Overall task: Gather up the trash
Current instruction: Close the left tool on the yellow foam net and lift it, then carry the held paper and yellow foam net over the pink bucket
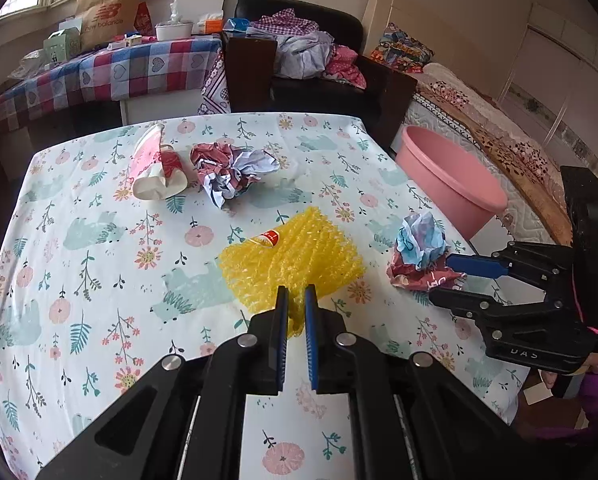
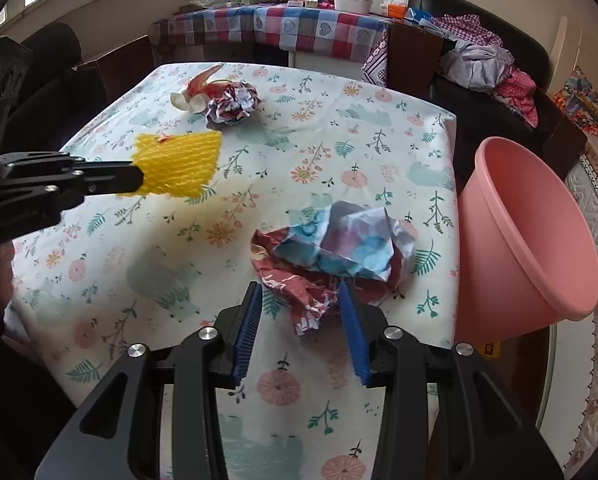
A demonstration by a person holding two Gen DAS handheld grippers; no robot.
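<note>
Left hand-held gripper (image 1: 296, 300): pinching the near edge of the yellow foam net (image 1: 295, 264), jaws nearly shut on it, net lying ahead on the bench (image 1: 99, 240). Right hand-held gripper (image 2: 299, 300): jaws part open, closing around the near edge of a crumpled paper ball (image 2: 339, 248), pads touching the red part. Sitting just right of that gripper, past the bench edge: pink basin (image 2: 531, 240). Lying far ahead of both: second paper ball (image 1: 231, 168) touching a crushed cup (image 1: 155, 168).
</note>
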